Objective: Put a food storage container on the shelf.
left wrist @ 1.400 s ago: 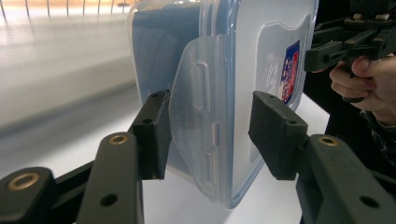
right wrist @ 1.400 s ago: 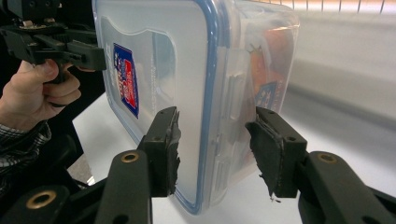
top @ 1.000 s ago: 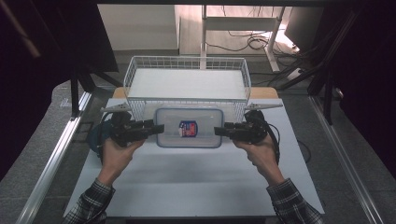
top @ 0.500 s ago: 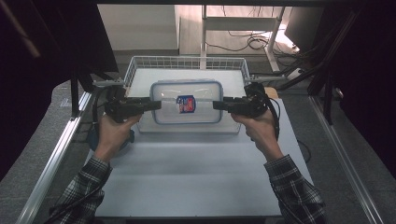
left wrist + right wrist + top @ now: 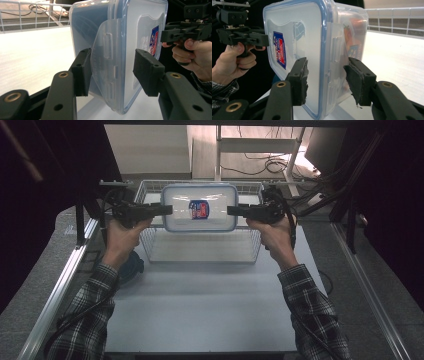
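From where I sit, the white table (image 5: 200,310) lies nearest, below the wire basket (image 5: 200,245). Above that basket I hold the clear lidded container (image 5: 199,207) in the air, level, its red-and-blue label (image 5: 199,210) facing up. My left gripper (image 5: 165,210) clamps the container's left end at the latch flap (image 5: 105,72), jaws about half apart, pads against lid and base. My right gripper (image 5: 232,211) clamps the opposite end the same way.
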{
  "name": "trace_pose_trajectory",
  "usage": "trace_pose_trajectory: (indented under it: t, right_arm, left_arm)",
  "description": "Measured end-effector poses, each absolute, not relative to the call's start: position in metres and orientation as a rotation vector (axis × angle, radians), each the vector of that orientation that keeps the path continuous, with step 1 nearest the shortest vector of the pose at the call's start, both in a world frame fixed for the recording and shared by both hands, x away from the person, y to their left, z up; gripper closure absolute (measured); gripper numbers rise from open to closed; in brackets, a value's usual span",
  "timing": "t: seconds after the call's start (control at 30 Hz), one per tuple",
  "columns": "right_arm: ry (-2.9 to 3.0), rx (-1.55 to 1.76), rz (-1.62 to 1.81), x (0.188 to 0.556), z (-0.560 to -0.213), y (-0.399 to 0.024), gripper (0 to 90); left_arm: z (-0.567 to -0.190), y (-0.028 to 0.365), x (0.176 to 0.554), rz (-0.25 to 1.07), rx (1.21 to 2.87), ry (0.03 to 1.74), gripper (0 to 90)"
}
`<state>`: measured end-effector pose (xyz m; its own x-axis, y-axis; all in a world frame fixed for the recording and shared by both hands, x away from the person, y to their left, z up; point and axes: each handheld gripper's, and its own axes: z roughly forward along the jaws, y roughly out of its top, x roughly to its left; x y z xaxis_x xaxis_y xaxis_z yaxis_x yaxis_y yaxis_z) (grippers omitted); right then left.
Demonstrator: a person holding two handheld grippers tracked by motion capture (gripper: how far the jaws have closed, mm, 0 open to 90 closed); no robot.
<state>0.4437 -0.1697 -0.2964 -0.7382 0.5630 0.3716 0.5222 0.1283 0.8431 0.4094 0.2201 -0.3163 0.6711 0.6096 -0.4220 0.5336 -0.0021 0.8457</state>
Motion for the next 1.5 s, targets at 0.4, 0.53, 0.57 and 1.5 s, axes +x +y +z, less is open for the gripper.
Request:
trace_pose_trajectory:
  t: [0.4, 0.53, 0.57, 1.5]
  right_arm:
    - [2.32, 1.22, 1.707, 0.464, -0.304, -0.171, 51.6]
    - [2.305, 1.24, 1.725, 0.468, -0.306, -0.171, 50.9]
    - [2.305, 1.24, 1.725, 0.468, -0.306, -0.171, 50.9]
    - [2.223, 1.179, 1.525, 0.462, -0.306, -0.158, 52.5]
  left_arm:
    - [-0.324, 0.216, 0.435, 0.059, 1.643, 0.976, 48.1]
    - [-0.322, 0.215, 0.437, 0.068, 1.659, 0.98, 47.1]
    - [-0.321, 0.214, 0.437, 0.073, 1.668, 0.98, 47.1]
    - [-0.328, 0.213, 0.44, 0.259, 1.704, 1.039, 35.9]
